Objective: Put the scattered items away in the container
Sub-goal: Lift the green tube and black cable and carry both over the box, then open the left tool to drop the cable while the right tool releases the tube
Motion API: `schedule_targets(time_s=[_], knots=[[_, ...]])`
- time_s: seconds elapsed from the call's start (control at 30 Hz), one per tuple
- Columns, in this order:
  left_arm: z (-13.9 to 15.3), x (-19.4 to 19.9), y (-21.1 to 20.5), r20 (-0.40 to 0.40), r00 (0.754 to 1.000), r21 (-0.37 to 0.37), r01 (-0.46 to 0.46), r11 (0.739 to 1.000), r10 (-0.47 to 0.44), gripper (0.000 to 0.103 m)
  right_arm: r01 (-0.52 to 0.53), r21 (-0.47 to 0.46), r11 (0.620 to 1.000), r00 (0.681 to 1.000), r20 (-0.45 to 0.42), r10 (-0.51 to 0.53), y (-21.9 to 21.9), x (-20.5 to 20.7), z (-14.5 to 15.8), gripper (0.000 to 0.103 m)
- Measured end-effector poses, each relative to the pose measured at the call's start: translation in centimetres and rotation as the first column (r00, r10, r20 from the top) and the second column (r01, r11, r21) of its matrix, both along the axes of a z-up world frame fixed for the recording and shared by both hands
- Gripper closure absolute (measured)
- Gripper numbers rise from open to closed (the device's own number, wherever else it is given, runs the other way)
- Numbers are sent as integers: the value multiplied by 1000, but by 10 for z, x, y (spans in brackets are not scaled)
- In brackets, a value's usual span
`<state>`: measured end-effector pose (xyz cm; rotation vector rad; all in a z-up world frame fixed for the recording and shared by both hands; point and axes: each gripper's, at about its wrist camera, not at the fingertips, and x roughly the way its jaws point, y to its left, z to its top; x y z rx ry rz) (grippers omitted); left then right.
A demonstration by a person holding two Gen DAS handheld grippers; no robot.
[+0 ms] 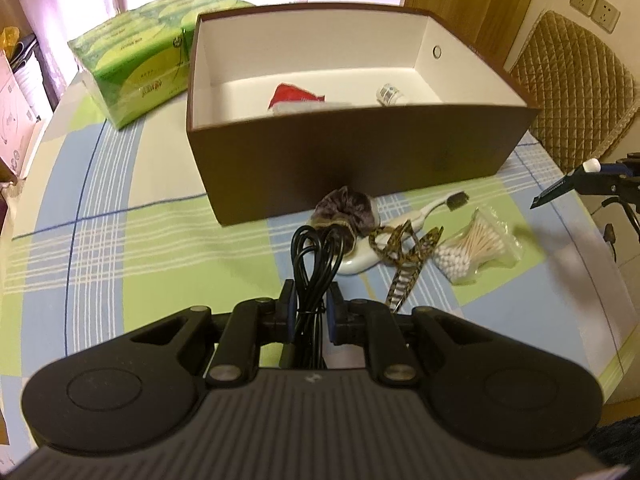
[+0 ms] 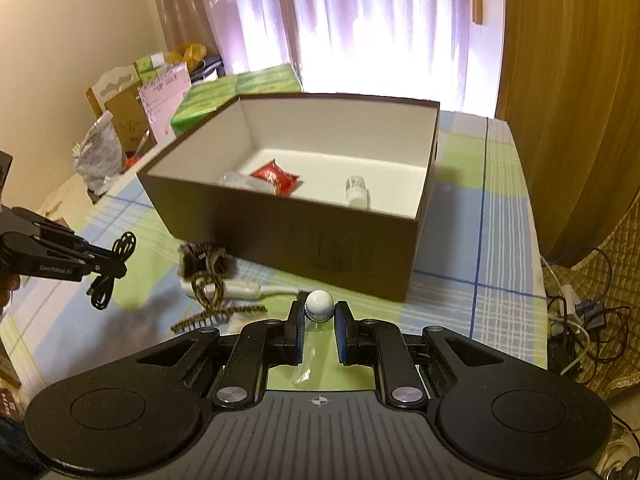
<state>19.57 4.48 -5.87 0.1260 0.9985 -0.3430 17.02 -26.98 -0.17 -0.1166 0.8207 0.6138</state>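
Observation:
A brown open box [image 1: 352,152] with a white inside stands on the table; it also shows in the right wrist view [image 2: 296,236]. In it lie a red packet [image 2: 276,176] and a small white bottle [image 2: 355,190]. My left gripper [image 1: 311,300] is shut on a coiled black cable [image 1: 316,256], held above the table before the box. My right gripper [image 2: 319,314] is shut on a small clear bottle with a white cap [image 2: 319,304]. On the table lie a dark scrunchie [image 1: 348,208], a white toothbrush [image 1: 404,220], a patterned hair clip [image 1: 404,268] and a bag of cotton swabs [image 1: 476,248].
A green tissue pack [image 1: 140,64] lies behind the box at left. A padded chair [image 1: 572,80] stands at the right table edge. Bags and cartons [image 2: 120,128] sit beyond the table's left side. Cables [image 2: 576,312] lie on the floor at right.

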Motion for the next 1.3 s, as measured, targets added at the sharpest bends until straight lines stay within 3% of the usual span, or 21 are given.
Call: schedule_targets(time_s=[0.5,0.87,1.07,1.3], knots=[[45,25,1,123,992,-40,20,999,-15,92,-11,78,997,994,107,2,0,16,44,85],[72,79,-1,211,977,-62,26,998,-13,92,-2,87,996,987,158,-12,8,56,55,85],[69,123,-1,180,984,-96,20,995,-3,92,-17,38,999,991,136,12,18,88,49,85],[34,162,-1,26,1000,-74,8,997,-6,92,-90,-72,993,994,58,95,34,116,28,85]])
